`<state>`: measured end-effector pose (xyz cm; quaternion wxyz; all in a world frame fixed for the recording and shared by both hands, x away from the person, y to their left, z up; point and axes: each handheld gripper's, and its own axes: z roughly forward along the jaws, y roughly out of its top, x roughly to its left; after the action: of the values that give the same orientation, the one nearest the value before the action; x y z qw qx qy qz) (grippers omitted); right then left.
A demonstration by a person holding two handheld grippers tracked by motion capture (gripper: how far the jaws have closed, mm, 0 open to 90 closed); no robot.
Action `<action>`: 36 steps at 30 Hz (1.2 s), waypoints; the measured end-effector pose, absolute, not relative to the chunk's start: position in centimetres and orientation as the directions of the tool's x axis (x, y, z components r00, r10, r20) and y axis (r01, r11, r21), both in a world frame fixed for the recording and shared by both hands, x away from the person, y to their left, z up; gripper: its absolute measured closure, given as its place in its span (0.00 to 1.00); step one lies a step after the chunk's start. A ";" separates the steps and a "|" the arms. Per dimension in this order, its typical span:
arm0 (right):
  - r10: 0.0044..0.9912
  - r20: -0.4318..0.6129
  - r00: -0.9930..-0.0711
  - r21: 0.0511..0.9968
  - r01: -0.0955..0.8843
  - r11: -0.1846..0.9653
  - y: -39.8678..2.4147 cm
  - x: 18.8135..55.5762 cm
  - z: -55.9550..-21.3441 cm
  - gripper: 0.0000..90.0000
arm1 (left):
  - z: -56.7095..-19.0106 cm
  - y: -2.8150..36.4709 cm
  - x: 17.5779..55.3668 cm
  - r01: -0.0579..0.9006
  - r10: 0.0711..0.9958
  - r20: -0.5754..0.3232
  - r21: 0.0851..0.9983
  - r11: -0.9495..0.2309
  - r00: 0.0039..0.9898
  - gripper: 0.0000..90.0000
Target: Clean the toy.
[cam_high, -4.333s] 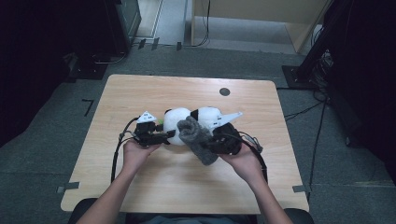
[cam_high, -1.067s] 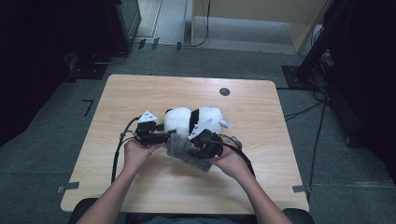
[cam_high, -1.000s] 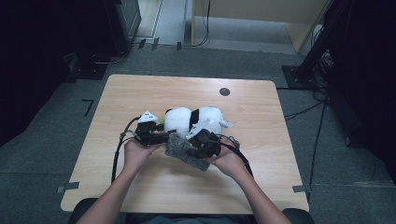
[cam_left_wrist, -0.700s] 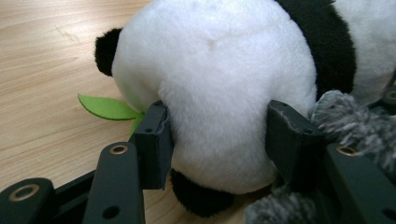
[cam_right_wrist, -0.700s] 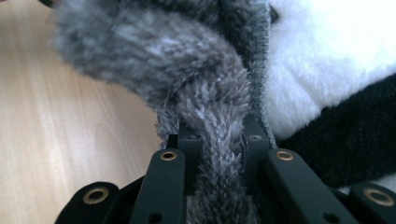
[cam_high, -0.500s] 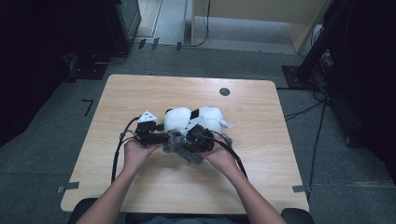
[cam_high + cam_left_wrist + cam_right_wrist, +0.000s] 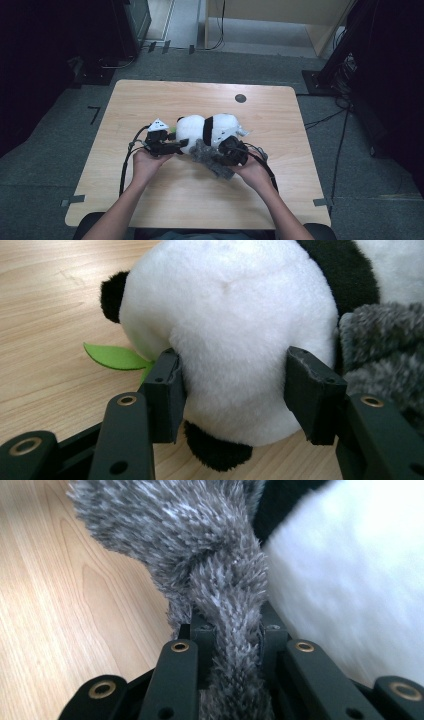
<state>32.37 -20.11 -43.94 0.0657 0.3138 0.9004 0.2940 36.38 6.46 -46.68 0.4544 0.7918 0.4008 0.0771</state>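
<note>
Panda plush is lying on its side near the middle of the wooden table, white and black, with a little green felt leaf poking out from under it on the tabletop. Nothing here is acting as a container, so it's all just sitting loose on the bare wood. You're clamping the left gripper around the rounded white end of the panda, both black pads pressing into the fur from either side in the left gripper view, jaws about half spread because the plush is filling the gap. Your left hand is resting low at the table, gripper pointing level toward the toy. The right gripper is pinching a fuzzy grey cloth tight, jaws nearly together with the grey pile bunching up between them, and that cloth is lying right against the panda's near side, touching it. Your right hand is coming in from the lower right, angled toward the toy's black band.
</note>
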 end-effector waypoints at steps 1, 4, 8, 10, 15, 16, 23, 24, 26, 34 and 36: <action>0.605 0.065 -0.793 0.572 0.527 0.629 -20.5 32.3 -43.9 0.85 | -46.7 6.5 36.4 0.565 0.705 -0.242 0.781 -0.266 0.667 0.51; 0.615 0.071 -0.785 0.567 0.540 0.623 -21.6 32.1 -43.7 0.85 | -46.7 6.4 36.4 0.565 0.705 -0.242 0.781 -0.266 0.667 0.51; 0.630 0.093 -0.771 0.566 0.562 0.603 -23.0 31.8 -44.0 0.85 | -46.7 6.4 36.4 0.563 0.705 -0.241 0.782 -0.266 0.667 0.51; 0.637 0.102 -0.764 0.564 0.572 0.596 -23.8 31.8 -44.1 0.85 | -46.7 6.4 36.4 0.562 0.704 -0.237 0.782 -0.270 0.669 0.51; 0.655 0.107 -0.748 0.561 0.590 0.581 -25.5 31.7 -44.0 0.85 | -46.7 6.5 36.6 0.558 0.703 -0.233 0.783 -0.275 0.672 0.51; 0.661 0.109 -0.742 0.560 0.595 0.576 -25.8 31.7 -44.0 0.85 | -46.7 6.5 36.7 0.559 0.703 -0.234 0.782 -0.275 0.672 0.51; 0.710 0.121 -0.693 0.563 0.637 0.526 -28.6 31.7 -43.9 0.85 | -46.7 6.5 36.7 0.561 0.703 -0.234 0.780 -0.276 0.671 0.51; 0.717 0.122 -0.687 0.565 0.642 0.519 -29.0 31.7 -43.9 0.85 | -46.7 6.5 36.7 0.561 0.704 -0.234 0.780 -0.276 0.671 0.51; 0.729 0.121 -0.674 0.567 0.650 0.507 -29.6 31.8 -43.8 0.85 | -46.8 6.5 36.7 0.561 0.704 -0.234 0.780 -0.275 0.670 0.51; 0.775 0.118 -0.620 0.581 0.676 0.453 -31.5 32.3 -43.8 0.85 | -46.8 6.5 36.7 0.560 0.704 -0.237 0.784 -0.269 0.669 0.51; 0.786 0.119 -0.606 0.590 0.680 0.435 -32.0 32.5 -43.7 0.85 | -46.8 6.5 36.7 0.558 0.704 -0.236 0.785 -0.269 0.670 0.51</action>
<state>32.46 -31.98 -43.68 0.0869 0.4350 0.8426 0.3055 36.66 6.47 -46.82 0.4549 0.7926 0.3980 0.0798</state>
